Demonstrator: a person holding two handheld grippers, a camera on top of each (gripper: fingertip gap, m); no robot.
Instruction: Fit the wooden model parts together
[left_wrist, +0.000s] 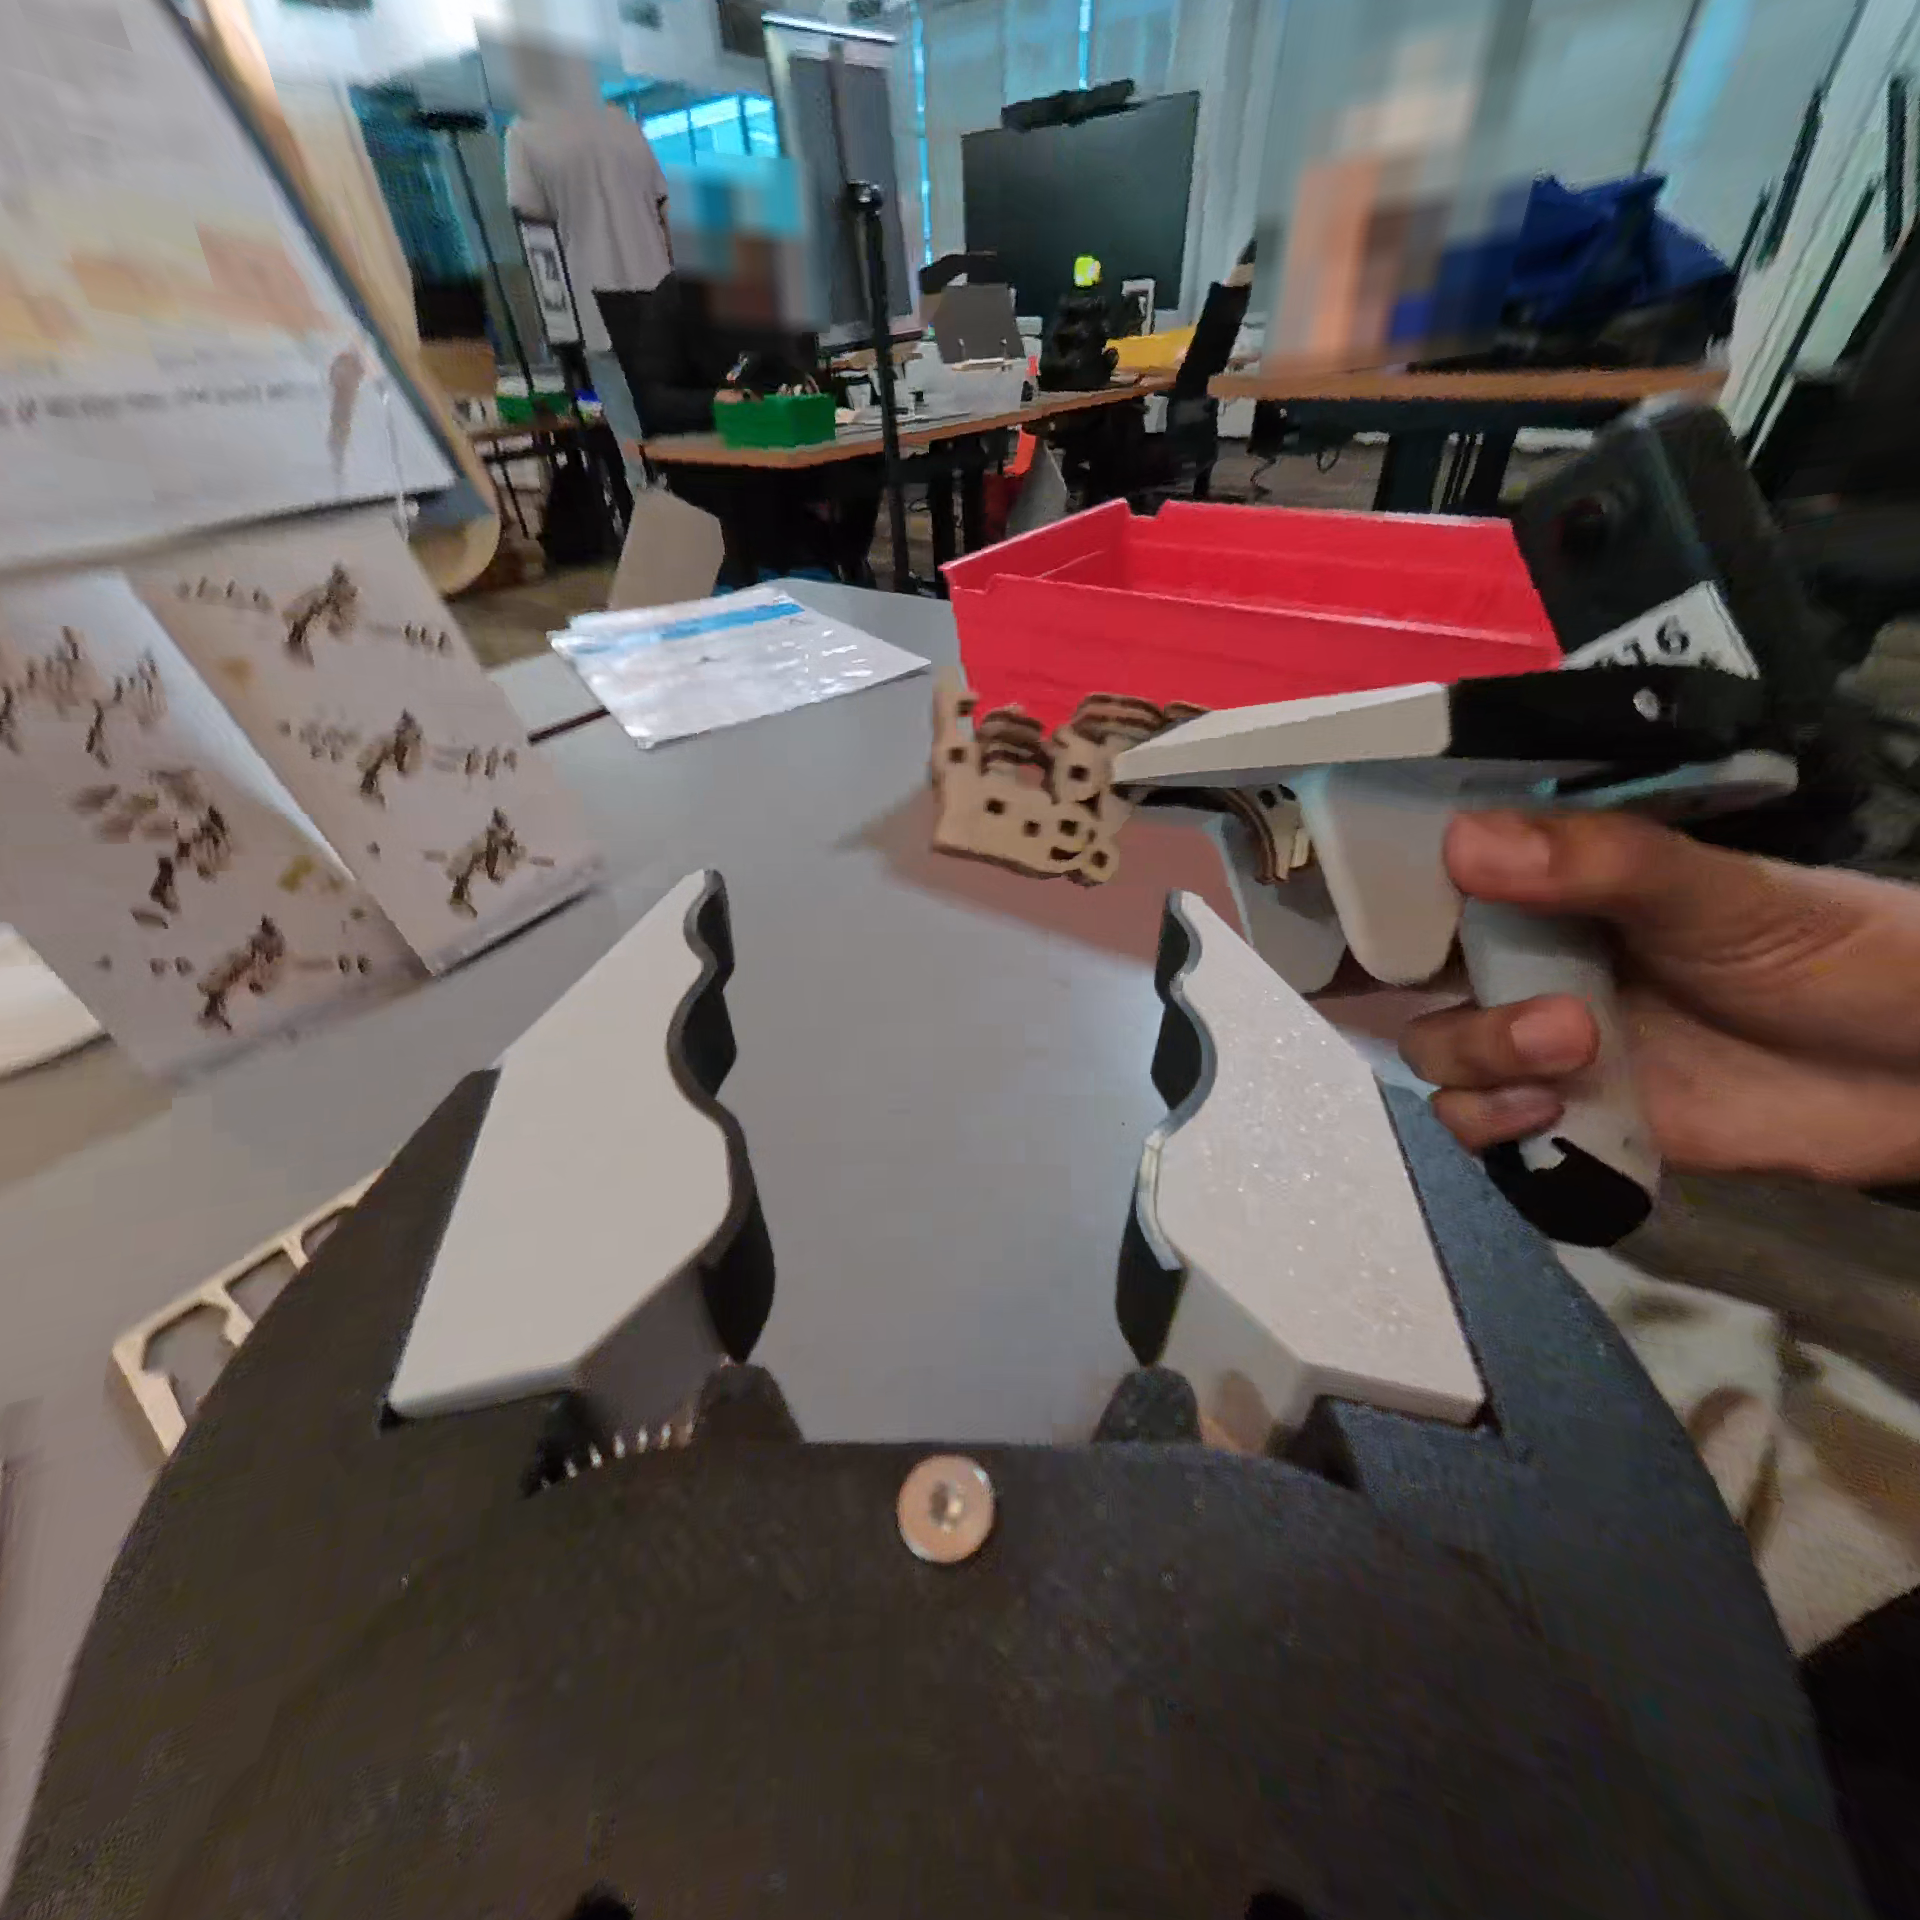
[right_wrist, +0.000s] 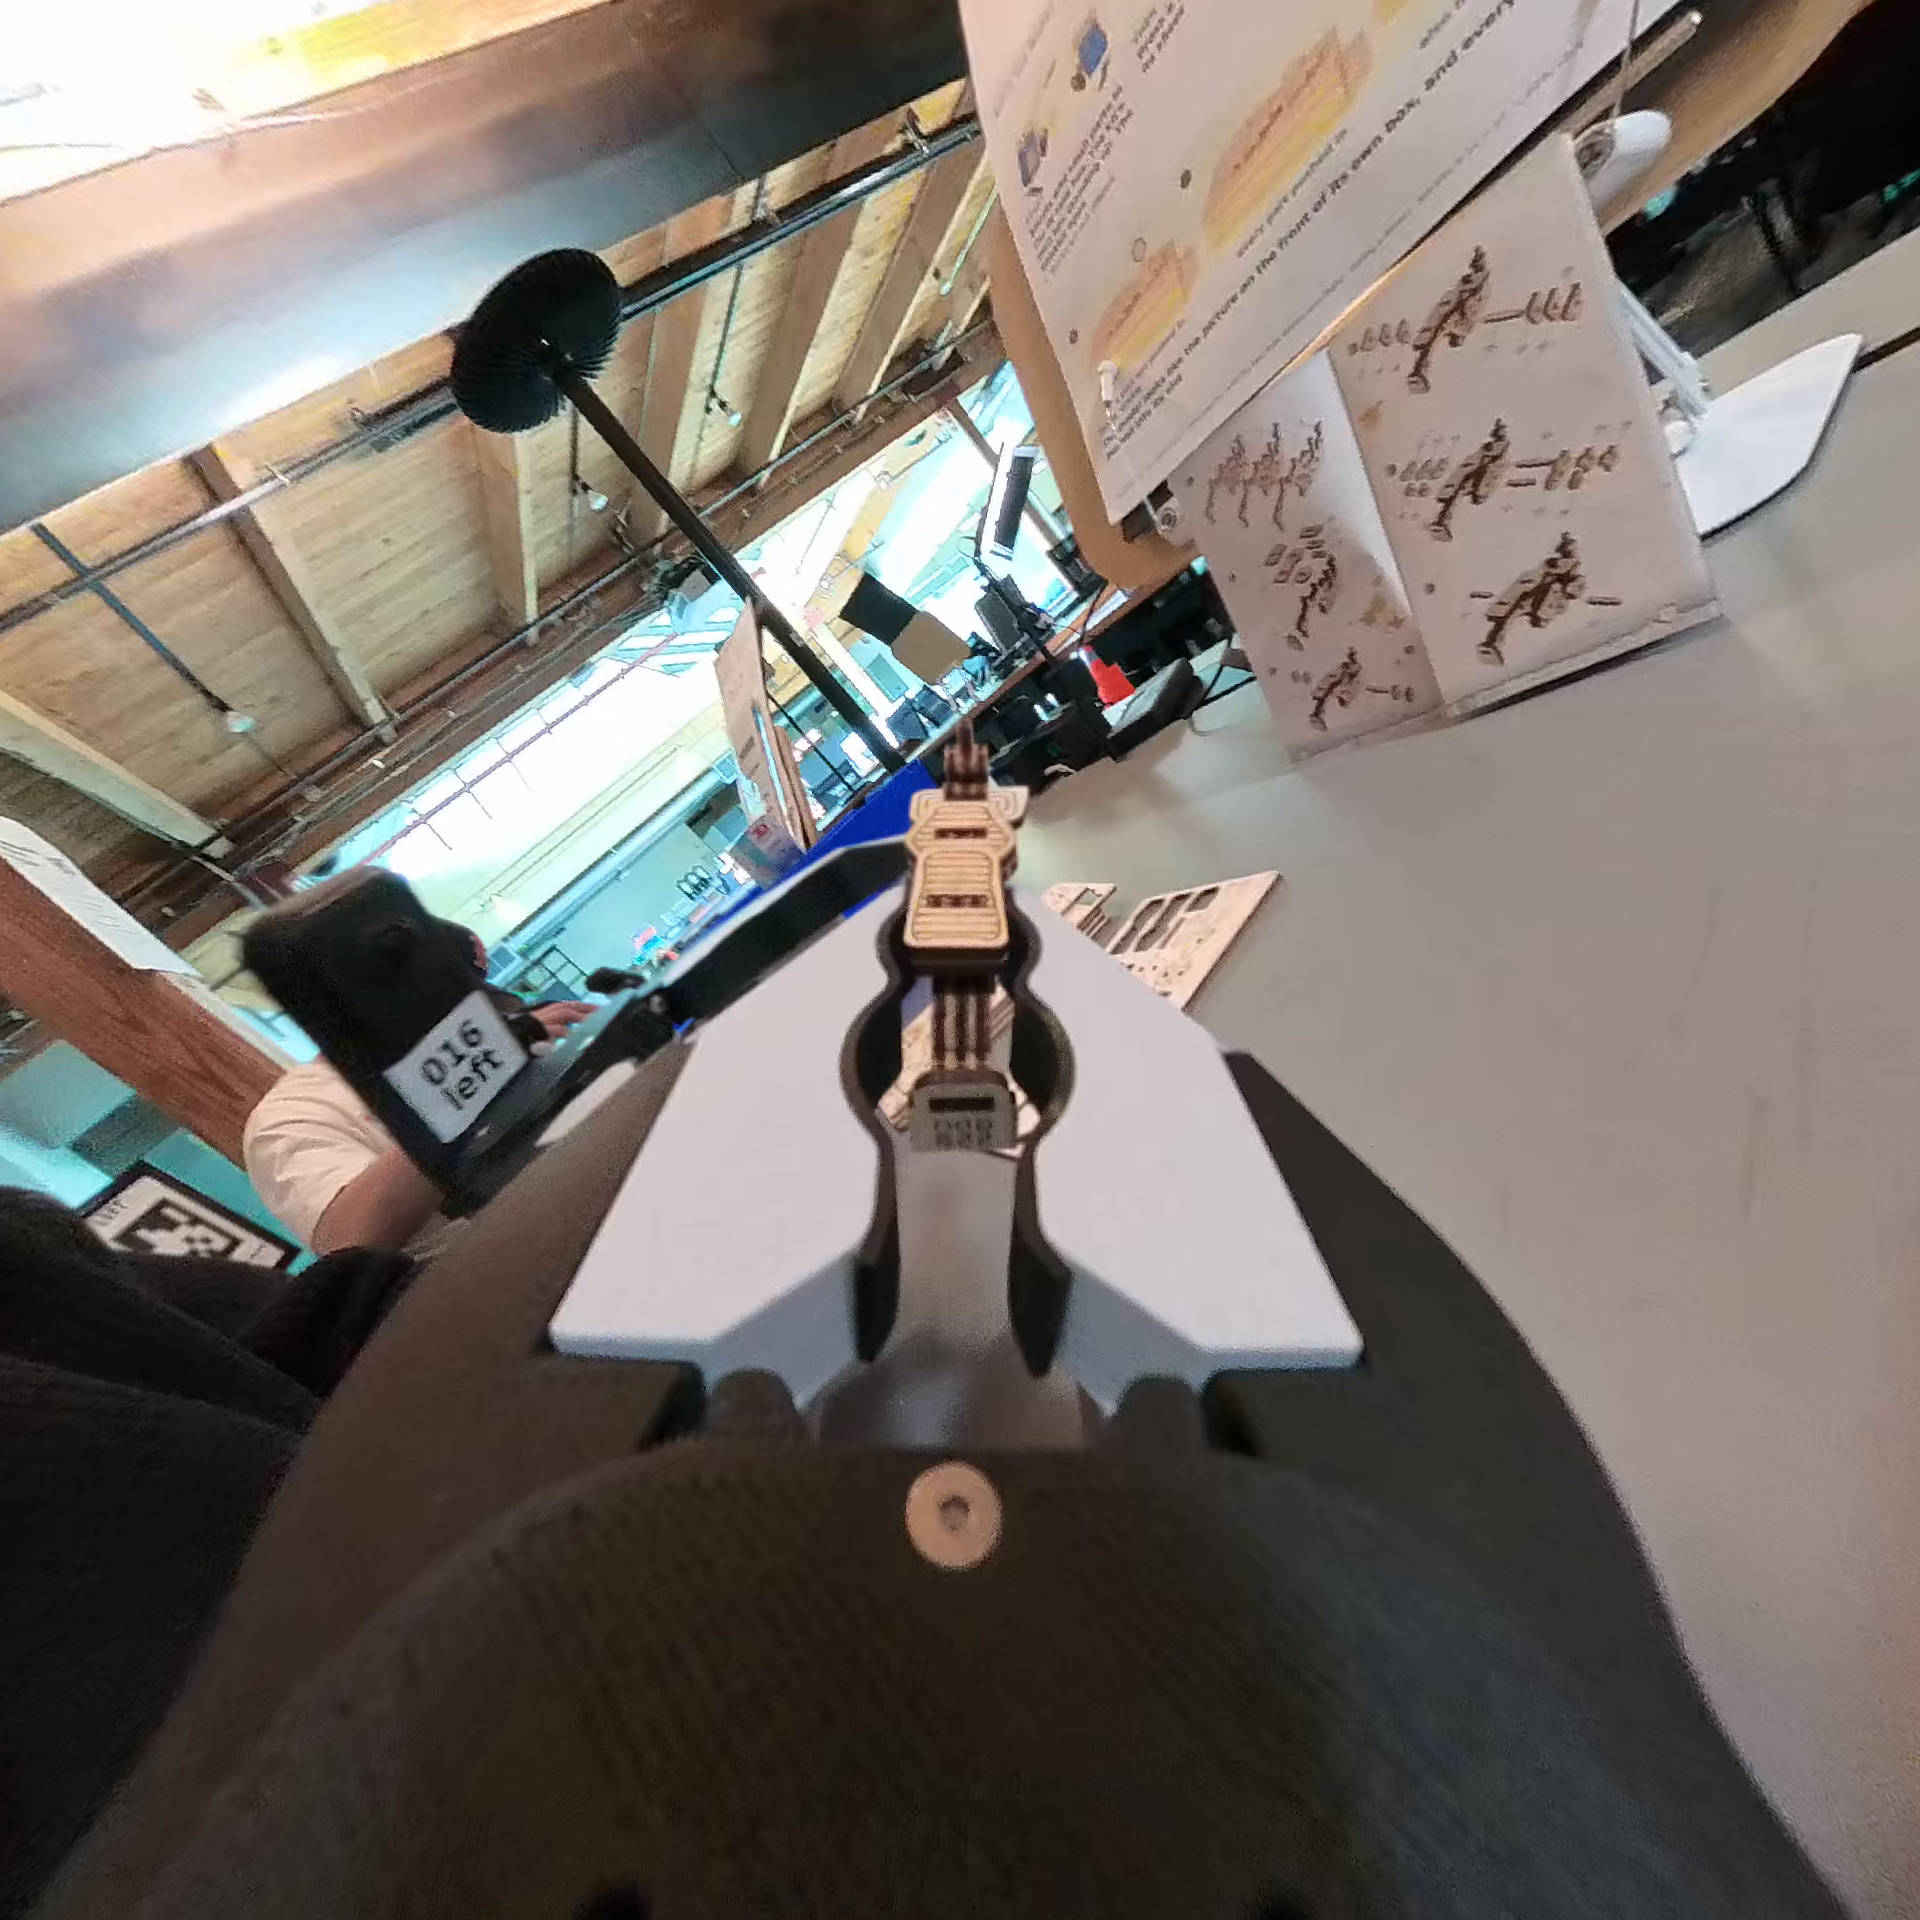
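My right gripper (right_wrist: 958, 940) is shut on a partly built wooden model (right_wrist: 961, 883), a stack of laser-cut plywood pieces that sticks out past its fingertips. In the left wrist view the same model (left_wrist: 1029, 790) hangs in the air in front of the red bin, held by the right gripper (left_wrist: 1132, 790), which a hand grips from the right. My left gripper (left_wrist: 945, 904) is open and empty, just below and short of the model. The grey table shows between its fingers (left_wrist: 623, 1091).
A red bin (left_wrist: 1247, 613) stands on the table behind the model. Instruction sheets (left_wrist: 312, 779) lean at the left, with a plastic bag (left_wrist: 727, 655) beyond. A punched-out plywood sheet (right_wrist: 1174, 925) lies flat on the table and also shows in the left wrist view (left_wrist: 208, 1340). People sit at desks far behind. The gap from one gripper's tips to the other's is roughly 5 cm.
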